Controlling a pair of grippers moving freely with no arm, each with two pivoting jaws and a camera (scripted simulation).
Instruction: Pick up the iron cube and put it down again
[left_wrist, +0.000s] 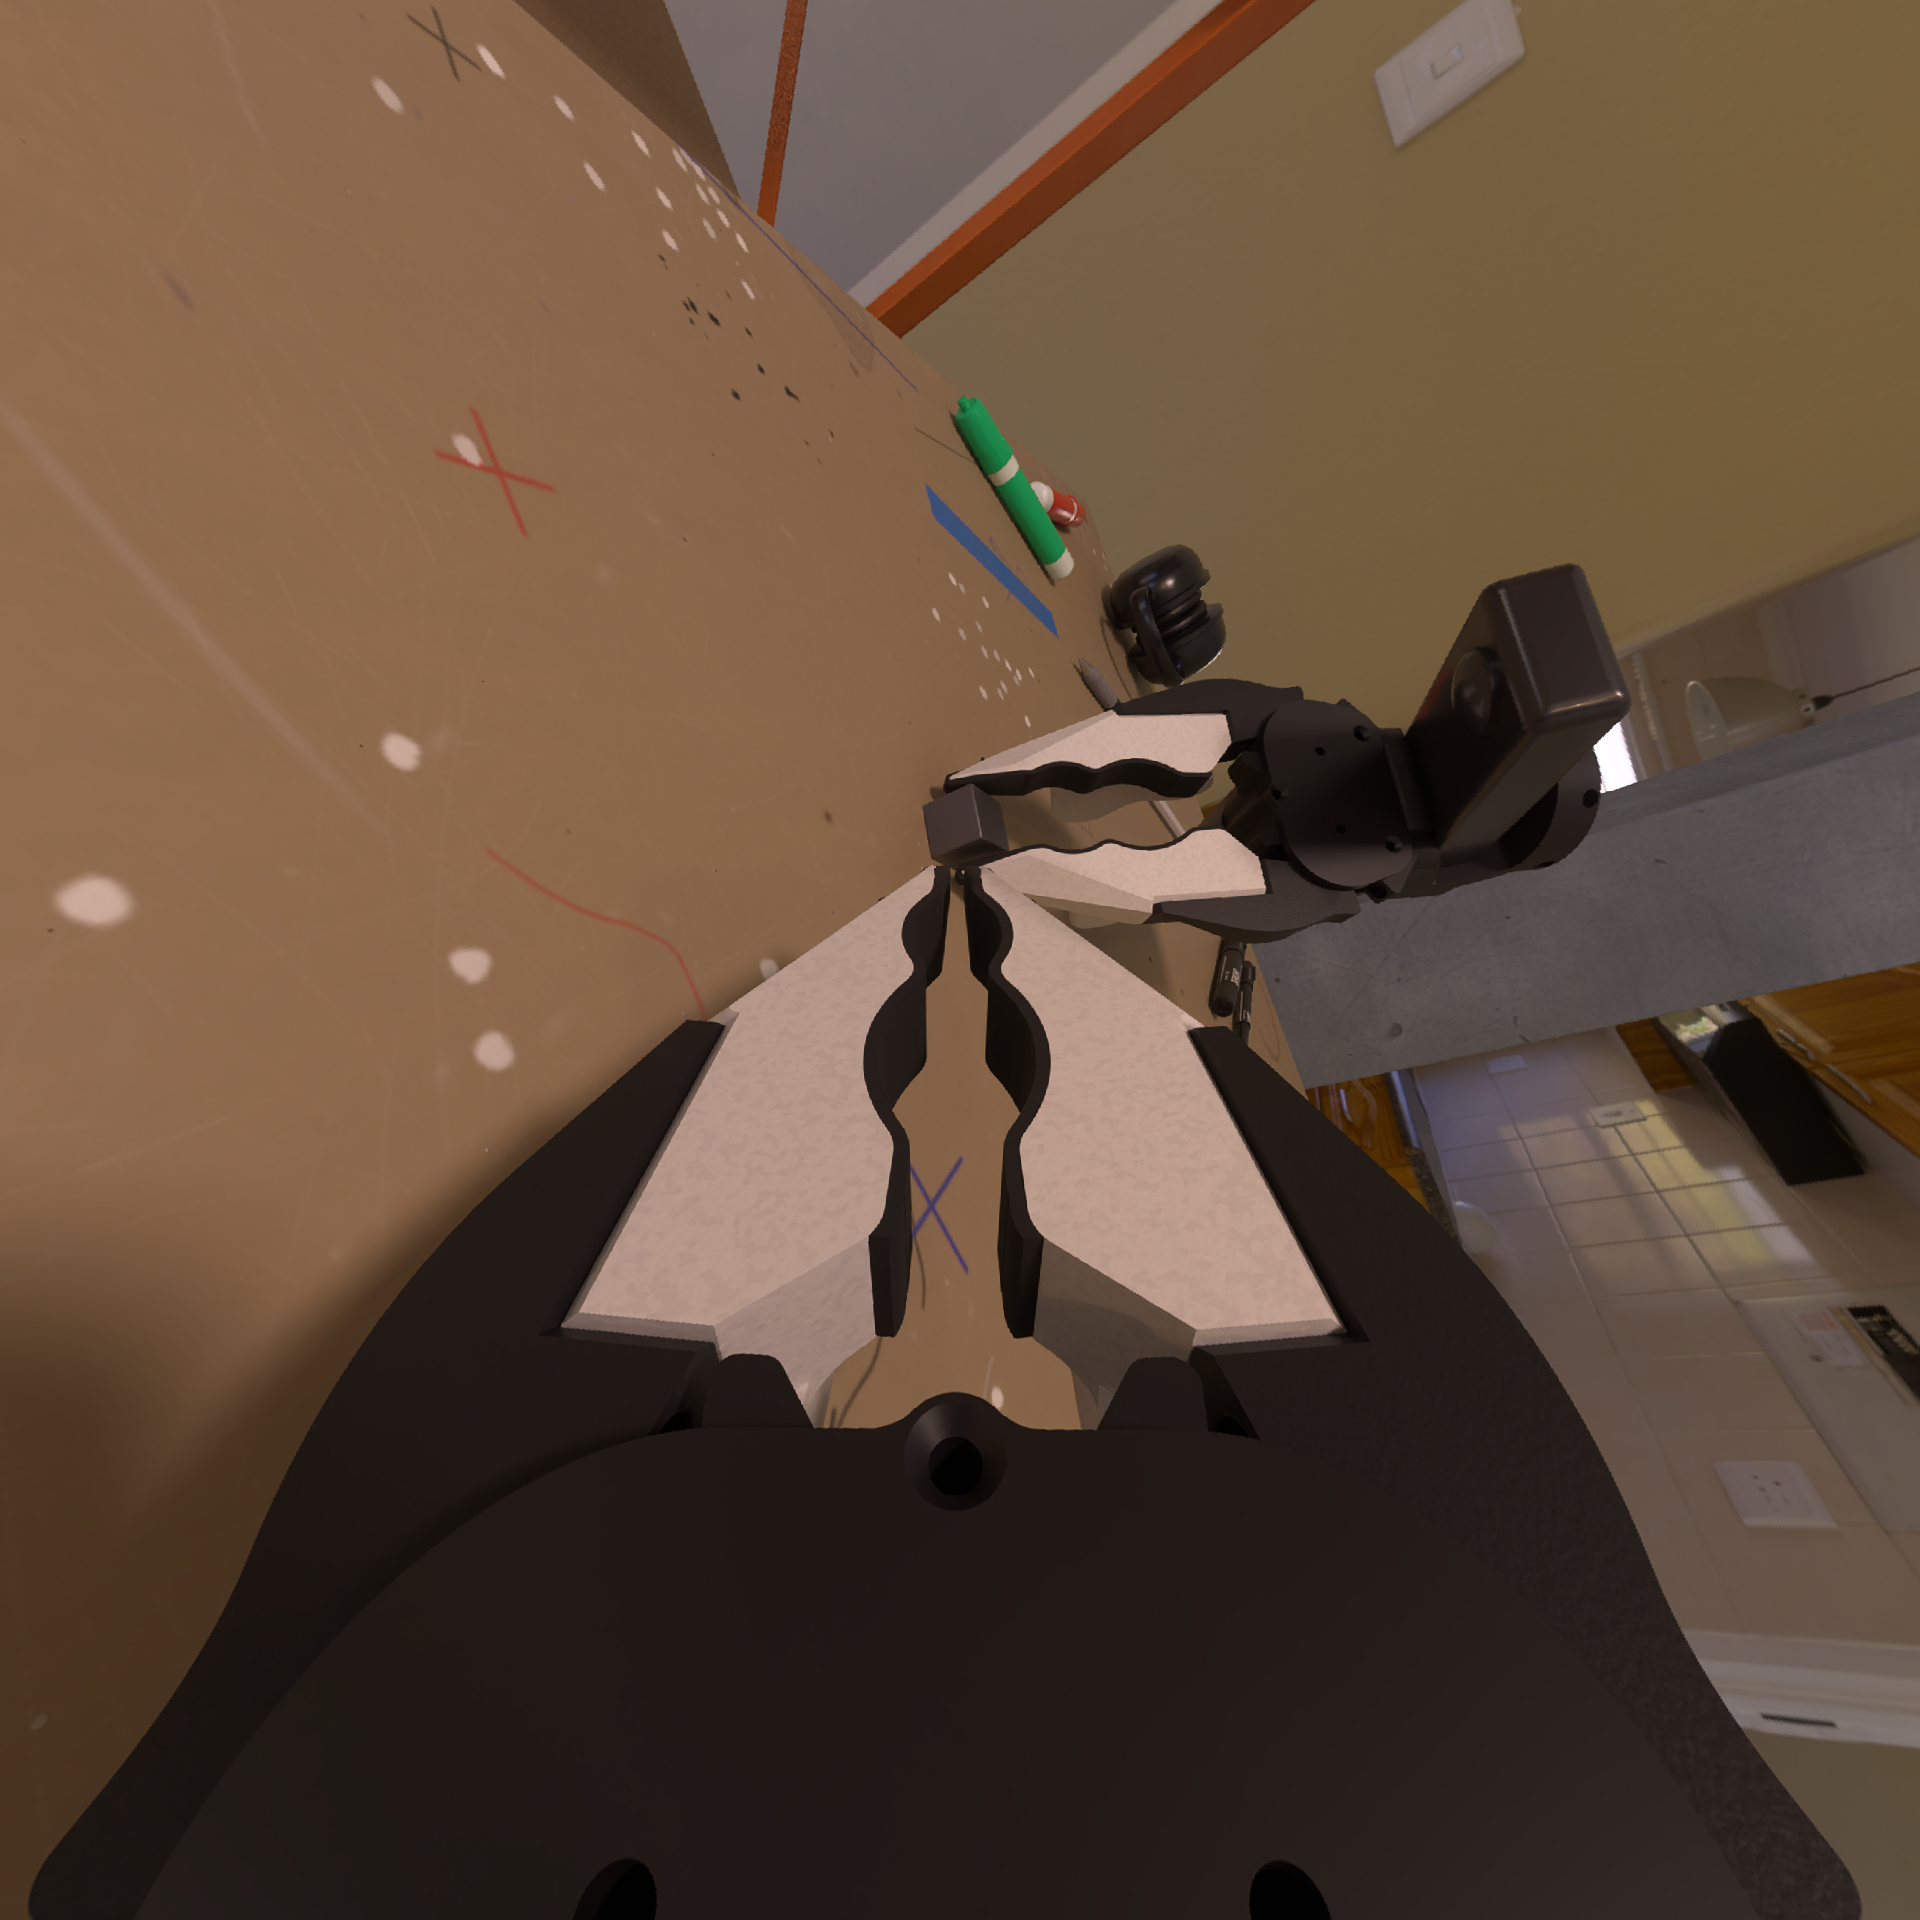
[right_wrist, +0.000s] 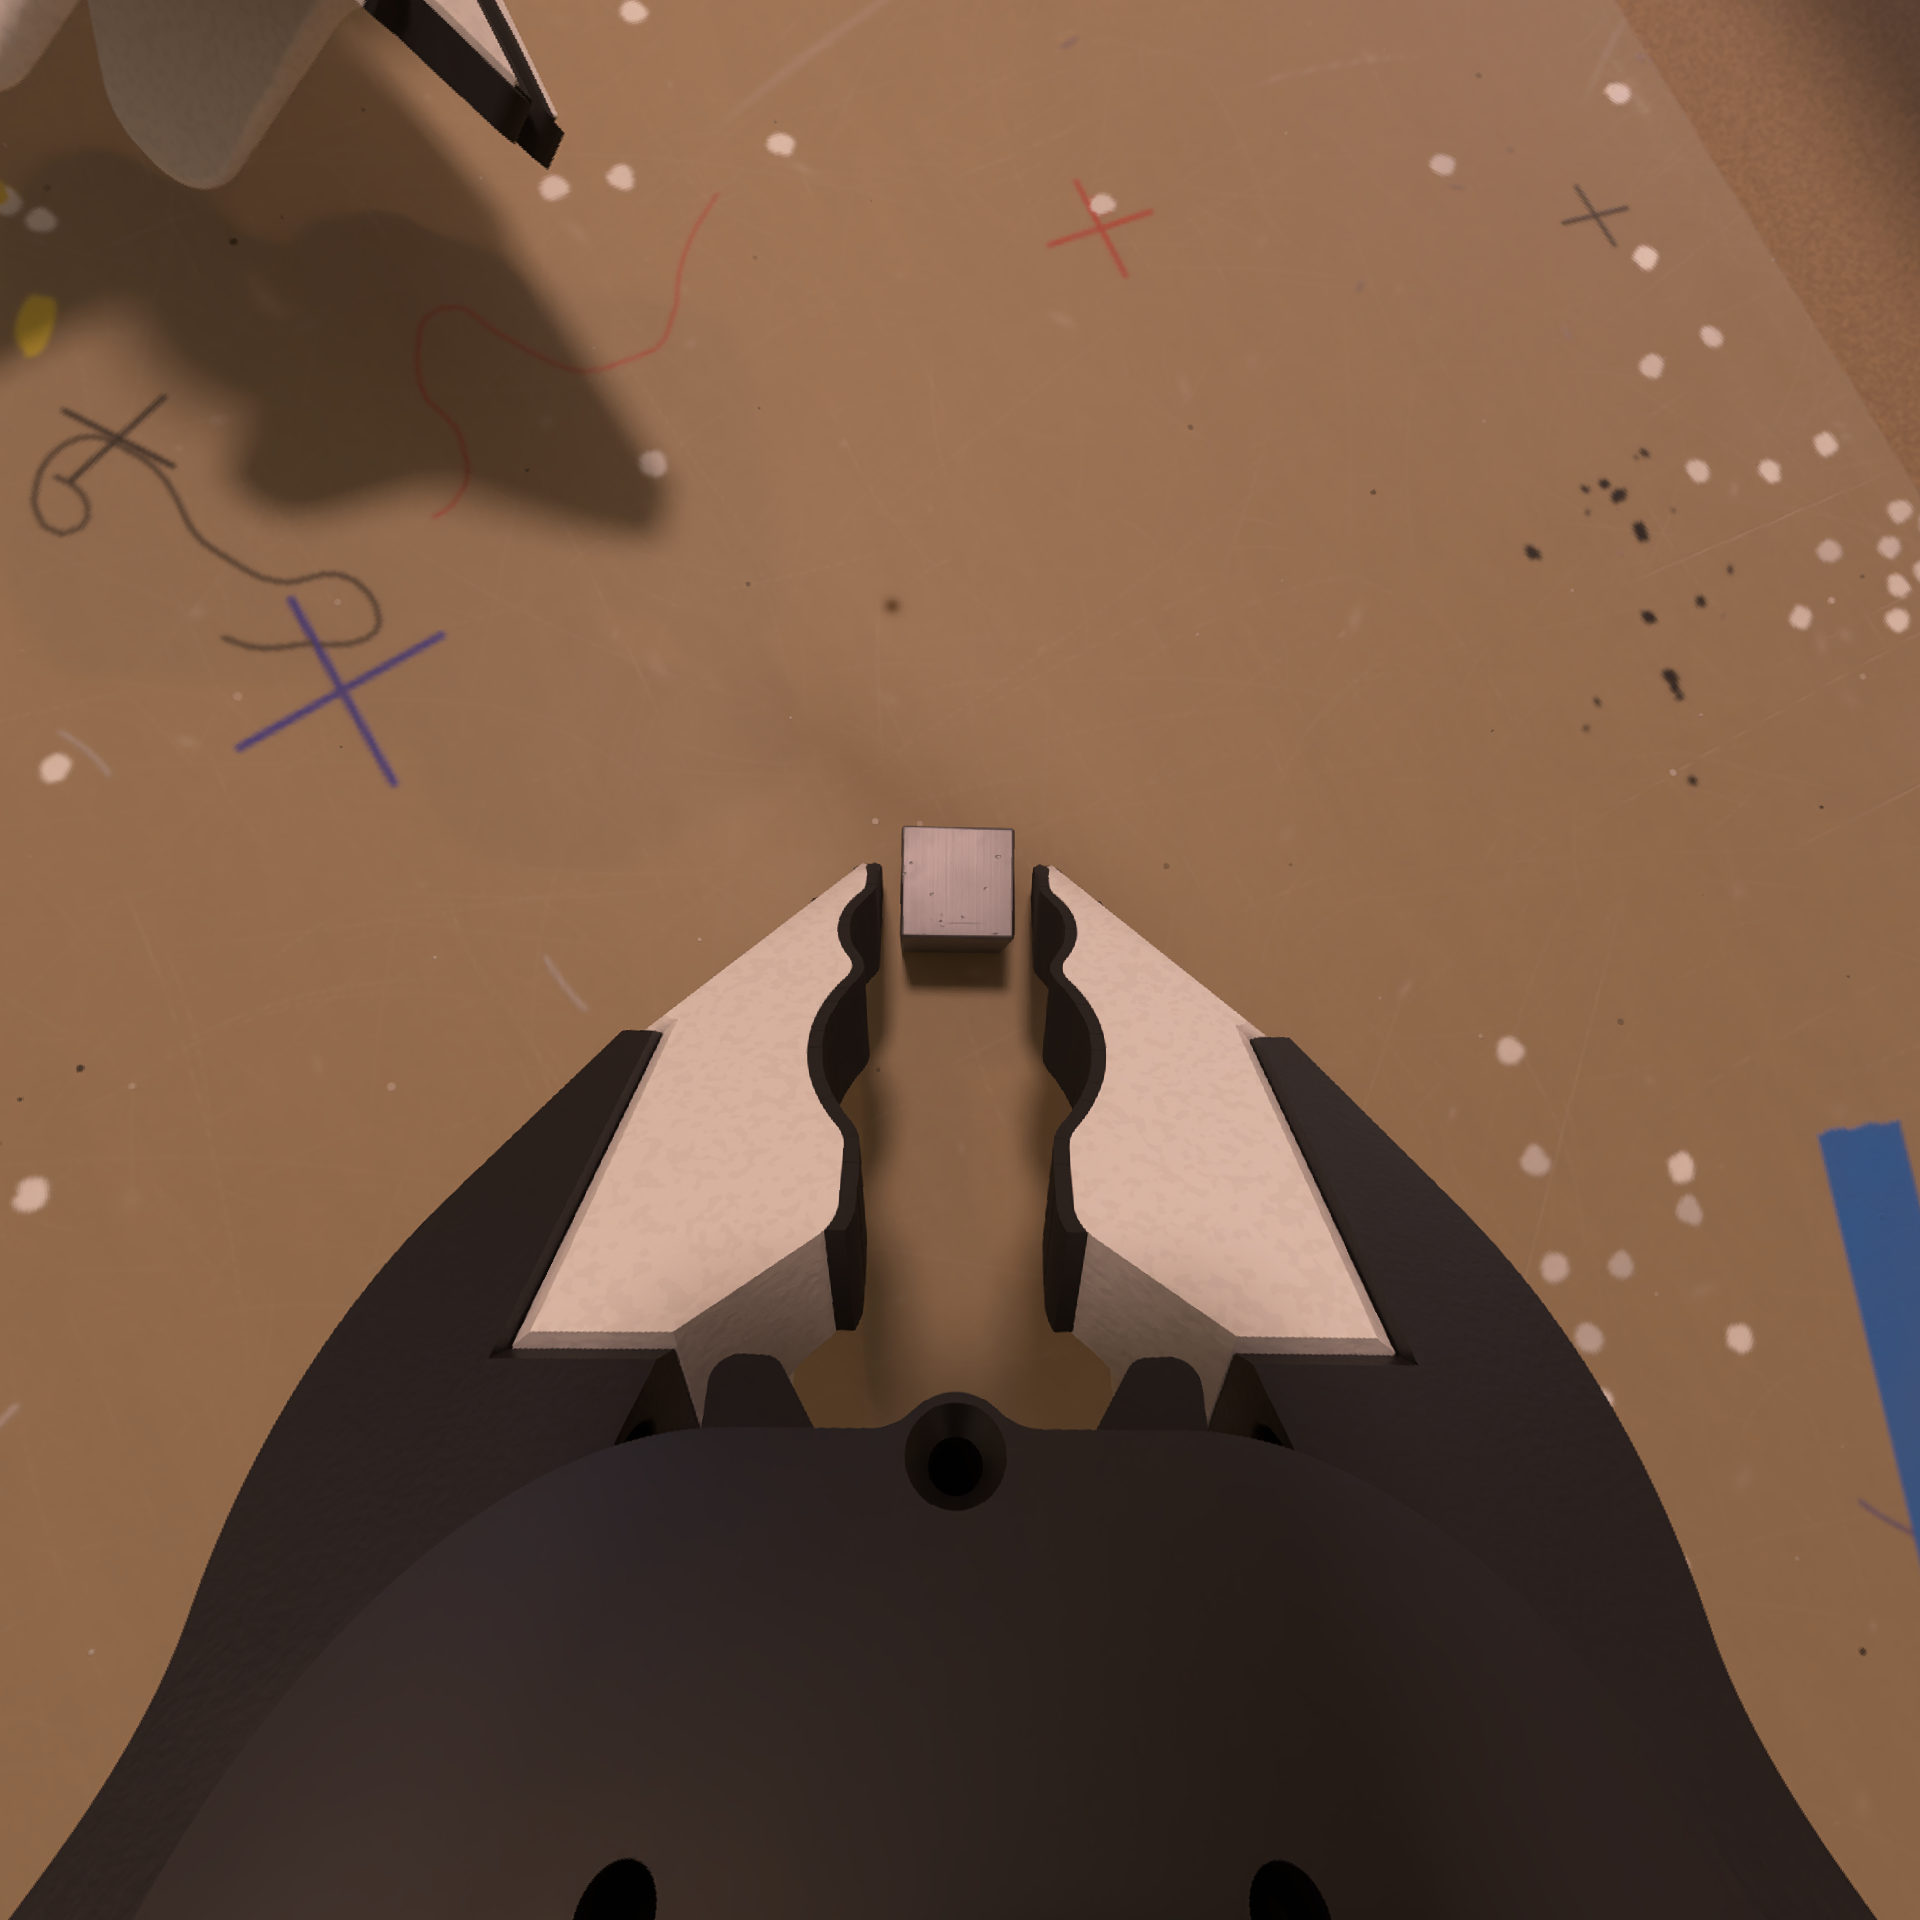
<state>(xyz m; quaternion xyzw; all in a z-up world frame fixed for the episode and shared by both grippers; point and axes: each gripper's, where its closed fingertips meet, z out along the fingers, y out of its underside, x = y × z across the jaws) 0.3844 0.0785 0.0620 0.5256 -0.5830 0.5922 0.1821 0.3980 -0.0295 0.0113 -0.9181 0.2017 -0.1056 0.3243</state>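
The iron cube (right_wrist: 956, 888) is a small dark grey metal block that rests on the brown table (right_wrist: 1247, 623). My right gripper (right_wrist: 956, 883) is open, with one fingertip on each side of the cube and a thin gap showing on both sides. In the left wrist view the cube (left_wrist: 966, 819) sits between the tips of the right gripper (left_wrist: 964, 823), close to the tabletop. My left gripper (left_wrist: 954, 881) is shut and empty, with its tips just short of the cube. It also shows in the right wrist view (right_wrist: 535, 130) at the top left.
A green marker (left_wrist: 1013, 488), a small red and white object (left_wrist: 1062, 507), a strip of blue tape (left_wrist: 987, 561) and black earmuffs (left_wrist: 1164, 613) lie near the table's far edge. The tabletop (left_wrist: 312, 623) bears drawn crosses, scribbles and paint spots.
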